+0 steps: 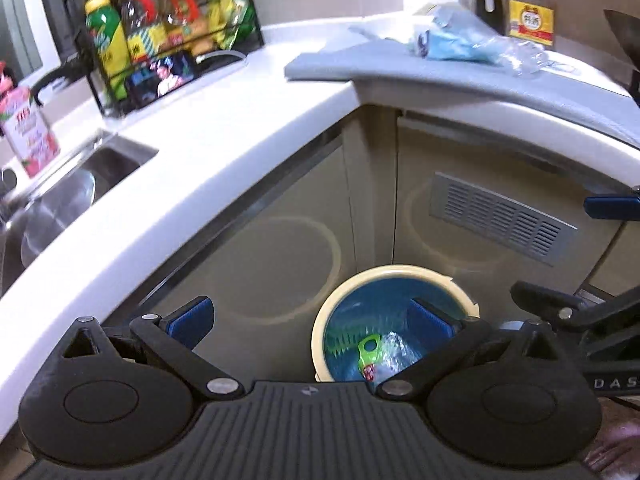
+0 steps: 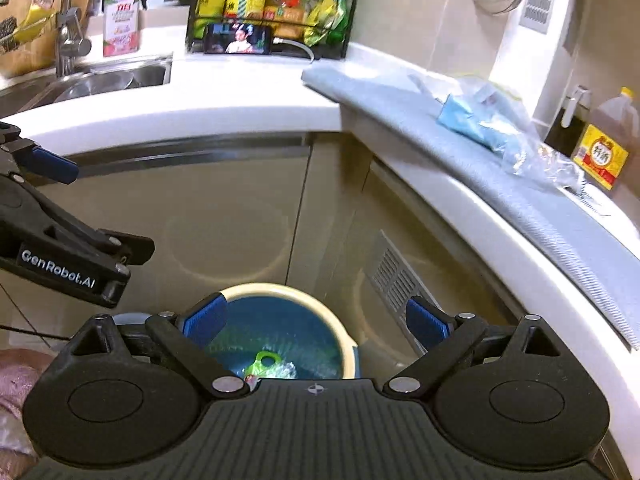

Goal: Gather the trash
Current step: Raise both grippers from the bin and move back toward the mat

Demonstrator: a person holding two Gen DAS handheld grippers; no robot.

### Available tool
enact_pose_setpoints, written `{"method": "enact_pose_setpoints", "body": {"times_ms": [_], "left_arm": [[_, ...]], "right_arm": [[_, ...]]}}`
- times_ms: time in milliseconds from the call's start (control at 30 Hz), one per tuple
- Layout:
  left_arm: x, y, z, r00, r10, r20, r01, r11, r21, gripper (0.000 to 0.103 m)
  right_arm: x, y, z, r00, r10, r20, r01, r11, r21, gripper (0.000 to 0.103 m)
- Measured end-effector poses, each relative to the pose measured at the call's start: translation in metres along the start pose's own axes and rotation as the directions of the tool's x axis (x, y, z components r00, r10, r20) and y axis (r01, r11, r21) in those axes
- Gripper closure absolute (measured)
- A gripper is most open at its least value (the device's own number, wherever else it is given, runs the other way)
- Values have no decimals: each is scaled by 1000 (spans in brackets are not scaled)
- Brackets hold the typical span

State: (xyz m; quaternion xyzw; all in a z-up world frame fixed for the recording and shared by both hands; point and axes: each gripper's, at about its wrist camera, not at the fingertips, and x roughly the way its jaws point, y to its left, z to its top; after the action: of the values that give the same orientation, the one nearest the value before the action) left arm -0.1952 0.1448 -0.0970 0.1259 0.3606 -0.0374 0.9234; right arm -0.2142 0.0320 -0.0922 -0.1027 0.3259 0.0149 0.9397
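A phone (image 2: 238, 39) leans against a wire rack of bottles (image 2: 272, 4) beside the steel sink (image 2: 116, 76).

Bright, fisheye-warped, slightly motion-blurred frames

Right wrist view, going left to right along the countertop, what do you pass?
Faucet → pink soap bottle → black rack of bottles → grey mat → blue and clear plastic trash → yellow-labelled bottle.
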Motion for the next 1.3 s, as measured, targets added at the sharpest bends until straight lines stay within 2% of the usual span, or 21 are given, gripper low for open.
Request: {"method": "enact_pose_setpoints", "body": {"times_ms": [467, 633, 1067, 1300], "left_arm": [[-10, -9, 3, 999, 7, 37, -8, 1000, 25, 0], [-8, -4, 2, 999, -32, 40, 32, 999, -4, 0], [-3, -6, -3, 991, -134, -24, 135, 991, 11, 0], [3, -5, -5, 991, -126, -44, 127, 992, 11, 0]], "right_arm": [[-8, -11, -8, 1000, -16, 20, 15, 998, 56, 6], [-5, -10, -9, 1000, -11, 17, 10, 998, 58, 6], [4, -11, -11, 1000, 2, -7, -2, 998, 62, 6], [11, -9, -13, 1000, 15, -27, -13, 998, 63, 6]]}}
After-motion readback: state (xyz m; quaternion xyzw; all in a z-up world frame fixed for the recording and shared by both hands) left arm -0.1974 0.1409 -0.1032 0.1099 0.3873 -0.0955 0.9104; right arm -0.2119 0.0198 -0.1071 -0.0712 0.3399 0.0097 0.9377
